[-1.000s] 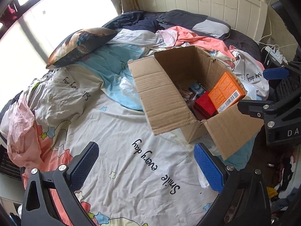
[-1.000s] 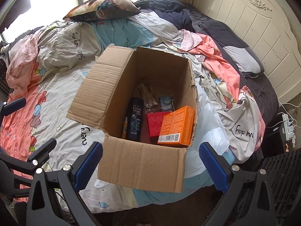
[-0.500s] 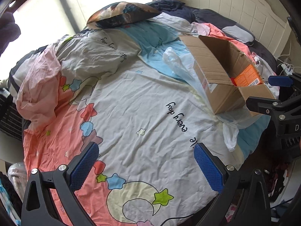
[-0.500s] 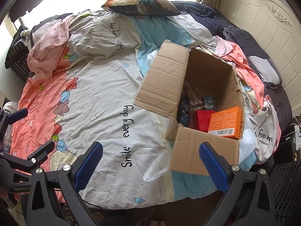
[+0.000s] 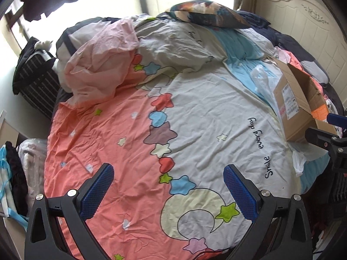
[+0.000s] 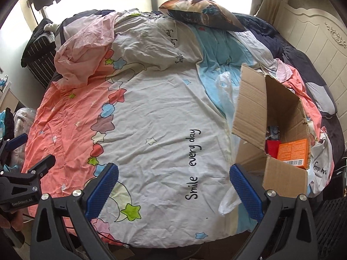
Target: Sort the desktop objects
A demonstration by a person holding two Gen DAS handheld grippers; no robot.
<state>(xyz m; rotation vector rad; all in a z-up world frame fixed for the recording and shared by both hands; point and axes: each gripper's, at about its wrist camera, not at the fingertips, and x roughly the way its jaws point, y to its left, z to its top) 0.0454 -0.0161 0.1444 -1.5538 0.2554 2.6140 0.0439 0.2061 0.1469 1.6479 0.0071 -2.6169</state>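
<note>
Both cameras had swung left, pushing the cardboard box [image 6: 279, 130] toward the right edge. It sat right of the right gripper [image 6: 173, 186], the nearer one; left gripper [image 5: 169, 191] likewise gaped empty.

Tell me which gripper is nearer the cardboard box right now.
Right. The right gripper hangs open over the bed's near edge with the cardboard box just beyond its right finger. The left gripper, also open and empty, sits farther left over the duvet.
</note>
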